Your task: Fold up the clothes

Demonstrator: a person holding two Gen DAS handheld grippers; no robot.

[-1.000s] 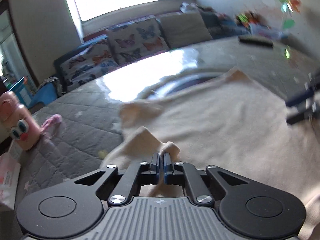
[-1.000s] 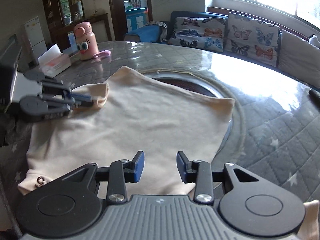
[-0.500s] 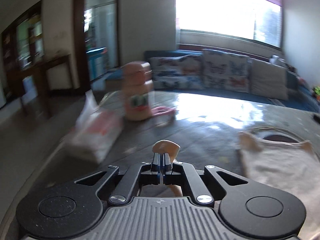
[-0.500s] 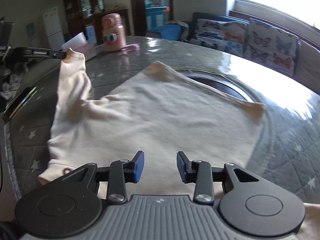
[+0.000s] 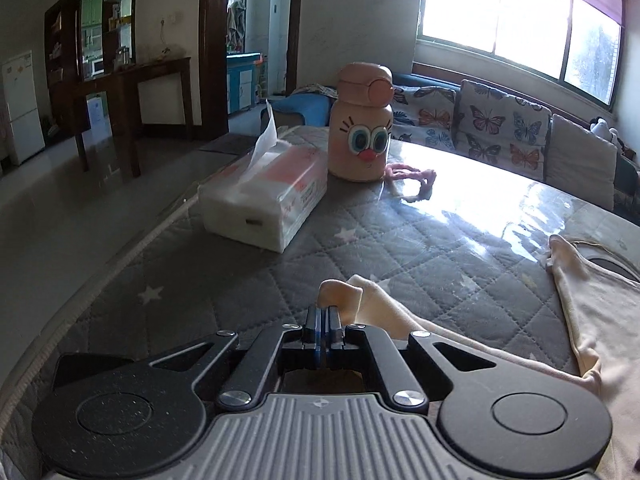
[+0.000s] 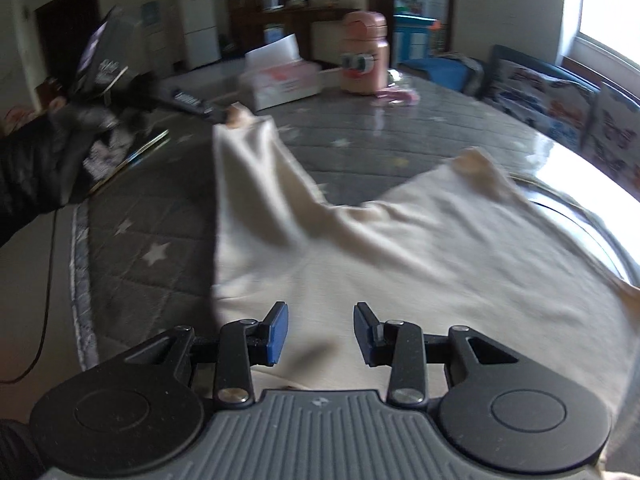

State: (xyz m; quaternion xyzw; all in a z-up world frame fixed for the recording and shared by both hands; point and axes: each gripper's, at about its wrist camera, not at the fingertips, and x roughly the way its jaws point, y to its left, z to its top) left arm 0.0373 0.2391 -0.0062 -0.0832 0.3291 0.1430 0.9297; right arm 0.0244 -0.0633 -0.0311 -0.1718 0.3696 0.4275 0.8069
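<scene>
Sunlit and cluttered, the living room surrounds a quilted grey desk (image 5: 400,240) where a cream garment (image 6: 400,264) lies spread. The left gripper (image 5: 322,322) has its fingers pressed together on a sleeve cuff (image 5: 340,294), drawn out sideways. The right gripper (image 6: 316,330) hovers over the hem, fingers spread and empty. Pulling further could drag the whole garment or slip the cuff free. Only the right view shows the stretched sleeve; only the left shows the tissue pack (image 5: 264,196) and bottle (image 5: 360,136) sharply.
</scene>
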